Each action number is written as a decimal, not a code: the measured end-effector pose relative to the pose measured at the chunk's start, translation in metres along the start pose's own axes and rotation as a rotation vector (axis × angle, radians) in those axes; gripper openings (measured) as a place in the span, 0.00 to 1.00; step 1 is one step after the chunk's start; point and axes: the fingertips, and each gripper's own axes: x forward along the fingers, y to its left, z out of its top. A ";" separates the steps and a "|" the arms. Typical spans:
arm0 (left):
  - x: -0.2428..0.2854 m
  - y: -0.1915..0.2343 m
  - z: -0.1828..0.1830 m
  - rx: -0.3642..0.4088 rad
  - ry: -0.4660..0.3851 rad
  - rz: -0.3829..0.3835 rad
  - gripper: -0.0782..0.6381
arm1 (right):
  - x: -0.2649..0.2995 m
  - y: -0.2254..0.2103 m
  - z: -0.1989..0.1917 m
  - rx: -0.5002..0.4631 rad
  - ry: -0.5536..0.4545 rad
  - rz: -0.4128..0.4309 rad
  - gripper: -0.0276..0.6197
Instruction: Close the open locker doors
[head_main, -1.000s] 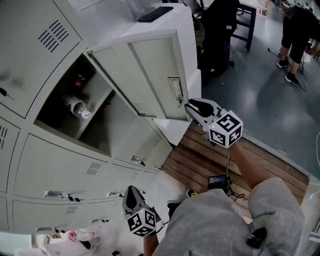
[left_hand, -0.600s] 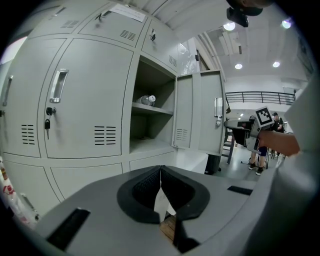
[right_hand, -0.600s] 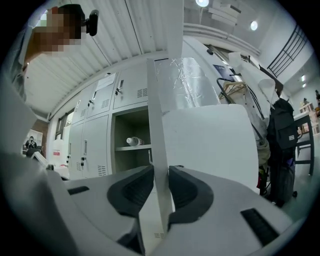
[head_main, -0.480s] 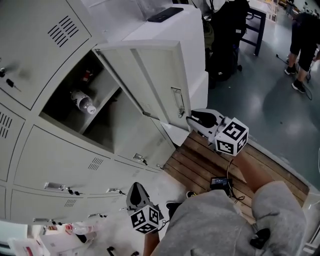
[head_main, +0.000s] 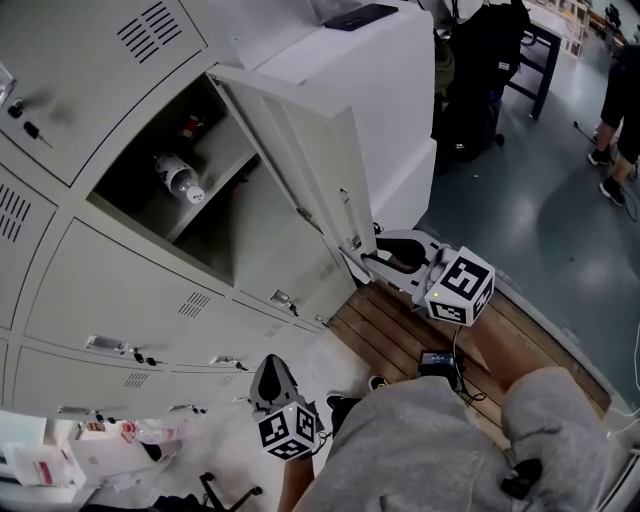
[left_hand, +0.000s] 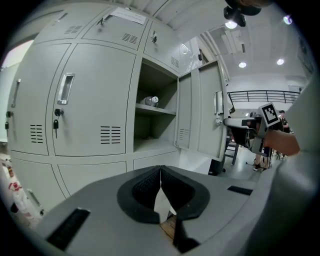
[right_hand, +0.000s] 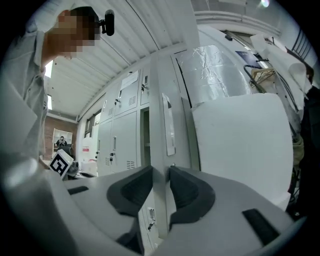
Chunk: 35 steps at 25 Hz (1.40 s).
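A: What had changed with the door (head_main: 318, 160) over the last second?

B: It had swung a good way toward the compartment (head_main: 232, 228). A second before, it stood wide, its inner face broad to the head camera. Now that face had narrowed, and the free edge sat nearer the compartment's right side.

A: And the right gripper (head_main: 364, 252)?

B: It had travelled in with the door, at the lower free edge, near the handle (head_main: 347, 208). Its own view showed the jaws narrow and pinched on that edge, one pad on each side.

A: The left gripper (head_main: 269, 362)?

B: It hung low, well apart from the compartment, jaws pressed together on nothing. It looked idle.

A: So where did the task stand?

B: Partway, probably. The door was still ajar, and the bottle (head_main: 178, 182) inside the compartment was in plain sight. The push likely needed to go on until the door met the frame. The jaws would have to let go before the edge seated, or they might get caught.
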 end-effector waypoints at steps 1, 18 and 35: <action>-0.001 0.001 -0.001 0.000 0.000 0.006 0.12 | 0.002 0.005 0.000 0.000 0.000 0.016 0.22; -0.031 0.020 -0.007 -0.022 -0.005 0.101 0.12 | 0.046 0.069 -0.002 0.008 0.048 0.159 0.21; -0.064 0.058 -0.017 -0.067 -0.009 0.235 0.12 | 0.122 0.119 0.009 0.170 0.001 0.189 0.14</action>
